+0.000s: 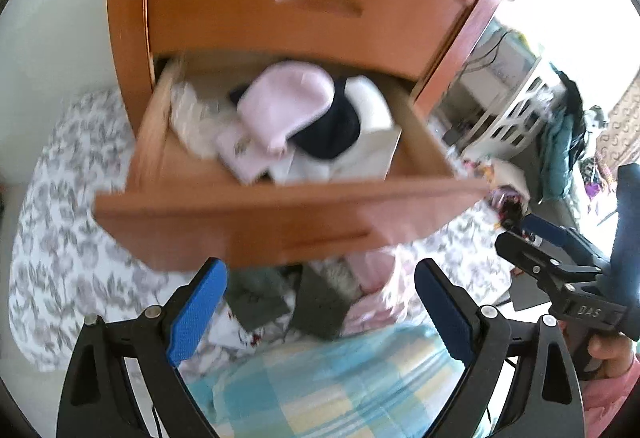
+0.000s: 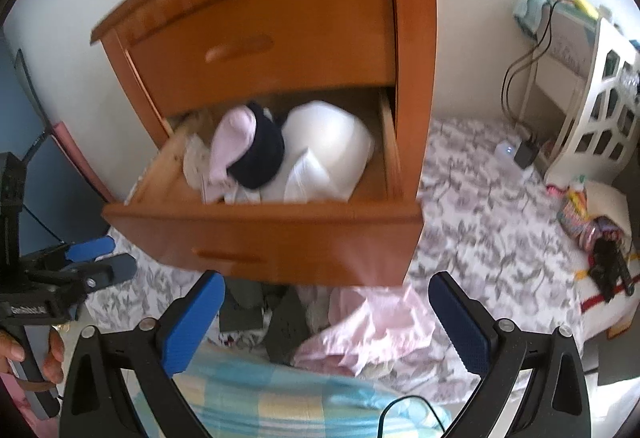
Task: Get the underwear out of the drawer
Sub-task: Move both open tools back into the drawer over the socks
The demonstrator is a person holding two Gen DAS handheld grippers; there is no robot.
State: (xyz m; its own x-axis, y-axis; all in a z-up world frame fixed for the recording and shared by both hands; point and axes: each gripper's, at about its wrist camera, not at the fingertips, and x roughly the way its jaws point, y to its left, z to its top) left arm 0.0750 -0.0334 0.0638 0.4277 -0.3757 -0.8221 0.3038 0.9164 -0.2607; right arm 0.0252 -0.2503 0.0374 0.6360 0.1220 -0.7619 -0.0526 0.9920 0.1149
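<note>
Underwear (image 1: 288,105) sits heaped in the open drawer (image 1: 280,205): a pink piece on top, a dark piece (image 1: 332,129) beside it, white ones (image 2: 328,149) to the right. Some clothes (image 2: 360,330) already lie on the bed (image 2: 480,217) below the drawer front. My left fingers (image 1: 316,310) stand wide with nothing between them, and my right fingers (image 2: 328,322) likewise, both above the bed and short of the drawer. As I see it, the heap is tangled, so a pinch on the pink piece may drag the dark one along. A low approach could knock the drawer front, and my two tools are close enough to collide if both reach in
</note>
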